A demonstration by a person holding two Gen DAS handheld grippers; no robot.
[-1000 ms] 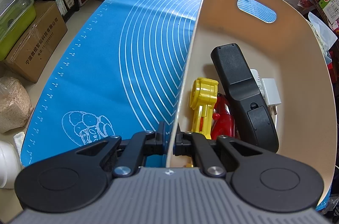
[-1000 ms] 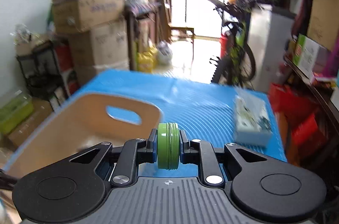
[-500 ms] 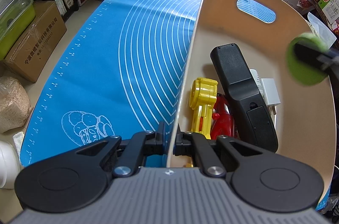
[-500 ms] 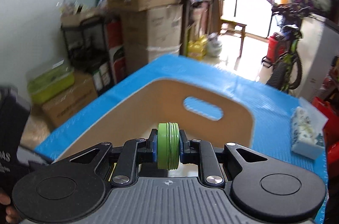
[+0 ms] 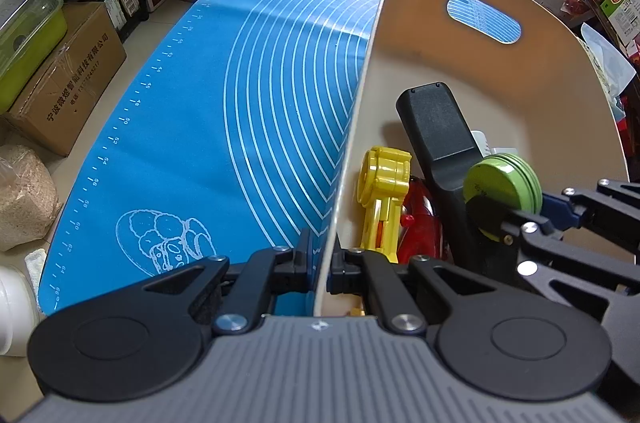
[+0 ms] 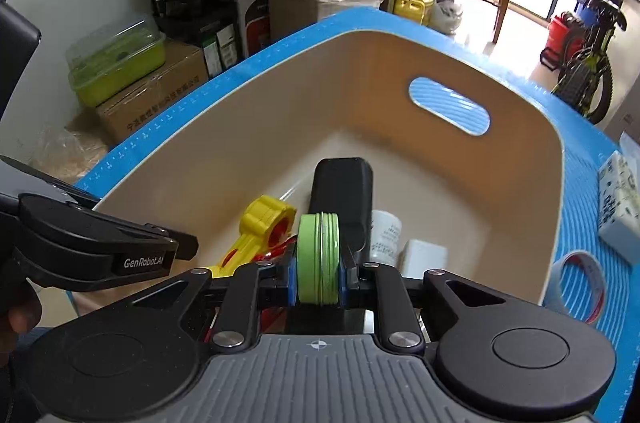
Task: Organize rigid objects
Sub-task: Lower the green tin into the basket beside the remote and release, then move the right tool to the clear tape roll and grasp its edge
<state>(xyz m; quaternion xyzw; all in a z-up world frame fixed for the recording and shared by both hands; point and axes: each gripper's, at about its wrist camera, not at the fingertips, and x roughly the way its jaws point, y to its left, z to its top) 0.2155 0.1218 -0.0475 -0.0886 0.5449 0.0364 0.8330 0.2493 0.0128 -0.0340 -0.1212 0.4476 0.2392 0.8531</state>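
Tin (image 6: 319,259), round, green, ribbed edge, on edge, pinched in right claw (image 6: 319,281)

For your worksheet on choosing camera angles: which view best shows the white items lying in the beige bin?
The right wrist view: the white cylinder and white block show plainly beside the black remote in the beige bin. In the left wrist view the remote and the green tin hide all but slivers of them.
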